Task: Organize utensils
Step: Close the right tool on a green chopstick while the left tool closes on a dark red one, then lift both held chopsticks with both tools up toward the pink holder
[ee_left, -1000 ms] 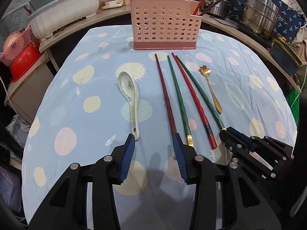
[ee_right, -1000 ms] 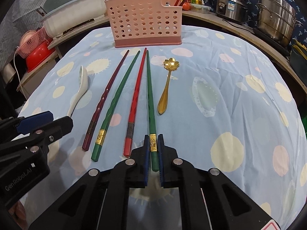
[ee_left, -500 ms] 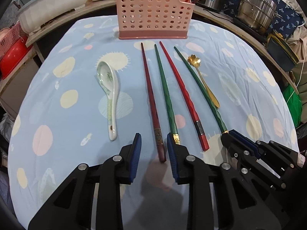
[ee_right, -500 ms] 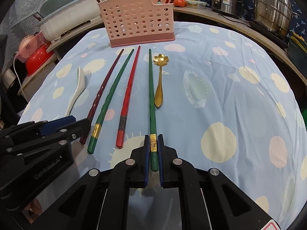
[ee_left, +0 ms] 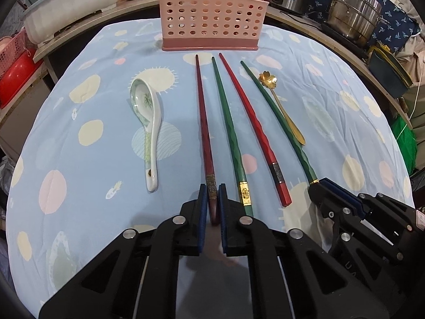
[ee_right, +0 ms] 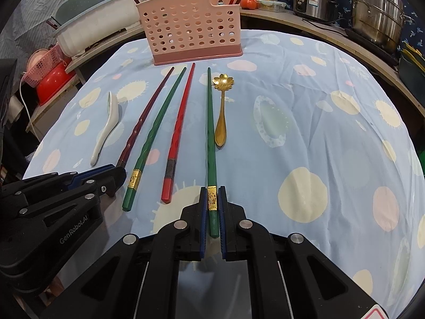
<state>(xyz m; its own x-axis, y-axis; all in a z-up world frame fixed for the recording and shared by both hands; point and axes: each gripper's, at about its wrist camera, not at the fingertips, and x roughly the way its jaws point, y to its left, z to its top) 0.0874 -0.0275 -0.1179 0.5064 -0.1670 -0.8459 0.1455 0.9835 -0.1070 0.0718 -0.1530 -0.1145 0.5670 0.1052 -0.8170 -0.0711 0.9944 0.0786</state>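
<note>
Nothing lay in the pink perforated plastic holder (ee_left: 209,13) at the table's far edge yet. From the left, the white ceramic soup spoon (ee_left: 147,122) lay loose; the left gripper (ee_left: 212,199), jaws just closed, pinched the dark red chopstick (ee_left: 203,117). The right gripper (ee_right: 212,204) clamped the rightmost green chopstick (ee_right: 210,133), beside the gold flower-shaped spoon (ee_right: 221,111).

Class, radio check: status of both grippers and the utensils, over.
Left gripper just closed on dark red chopstick. Right gripper shut on green chopstick. Path to pink holder clear.
</note>
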